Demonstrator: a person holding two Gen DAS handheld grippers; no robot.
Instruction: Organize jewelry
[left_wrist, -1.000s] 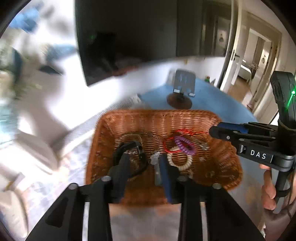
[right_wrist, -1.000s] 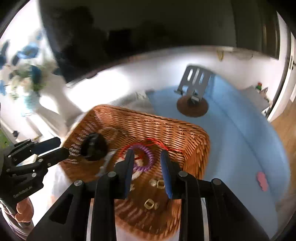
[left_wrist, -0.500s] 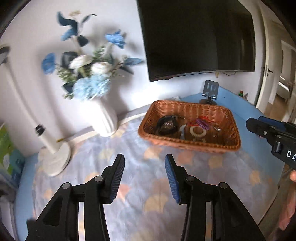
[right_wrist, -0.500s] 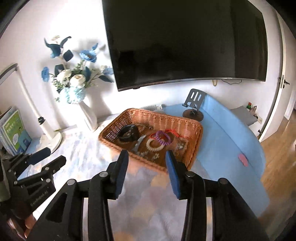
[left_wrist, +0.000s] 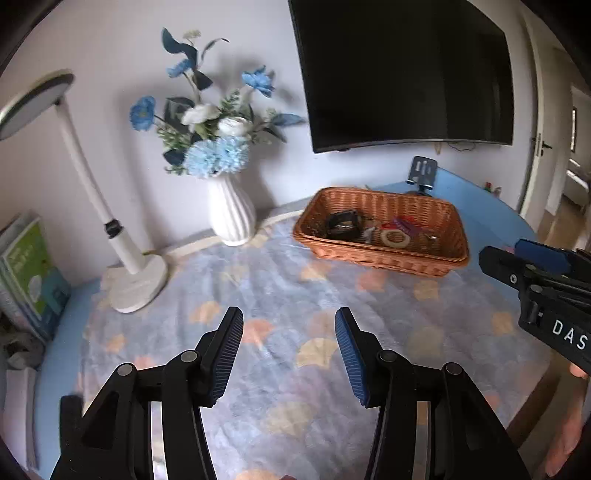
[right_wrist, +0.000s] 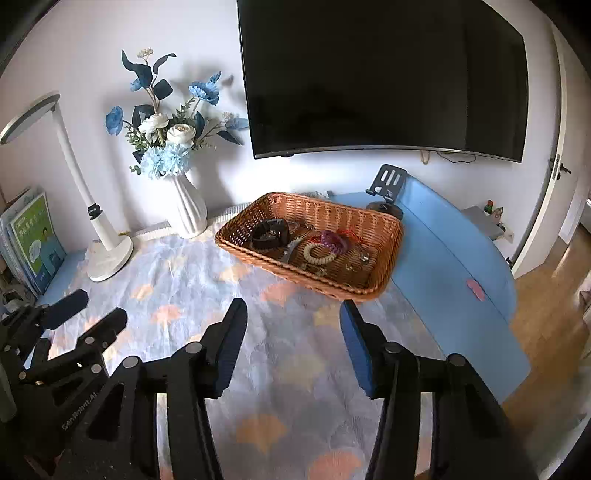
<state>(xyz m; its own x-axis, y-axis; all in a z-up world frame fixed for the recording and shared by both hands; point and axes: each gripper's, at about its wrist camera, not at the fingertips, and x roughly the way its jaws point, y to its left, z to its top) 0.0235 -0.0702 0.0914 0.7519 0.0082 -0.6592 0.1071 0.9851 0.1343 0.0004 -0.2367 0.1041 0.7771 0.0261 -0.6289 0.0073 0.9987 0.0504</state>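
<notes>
Our left gripper (left_wrist: 289, 350) and right gripper (right_wrist: 293, 345) hang over the patterned cloth (left_wrist: 332, 295), jaws opening, nothing between them. Well ahead, the wicker basket (right_wrist: 384, 273) holds the jewelry: black watch (right_wrist: 269, 233), beaded bracelet (right_wrist: 319, 253), purple coil (right_wrist: 334, 239). We judge one piece per approach best.

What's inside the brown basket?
Inside the wicker basket: a black watch, a cream bead bracelet, a purple coil hair tie, red string and small metal bits too tiny to name. Anything beneath the pile is hidden.
</notes>
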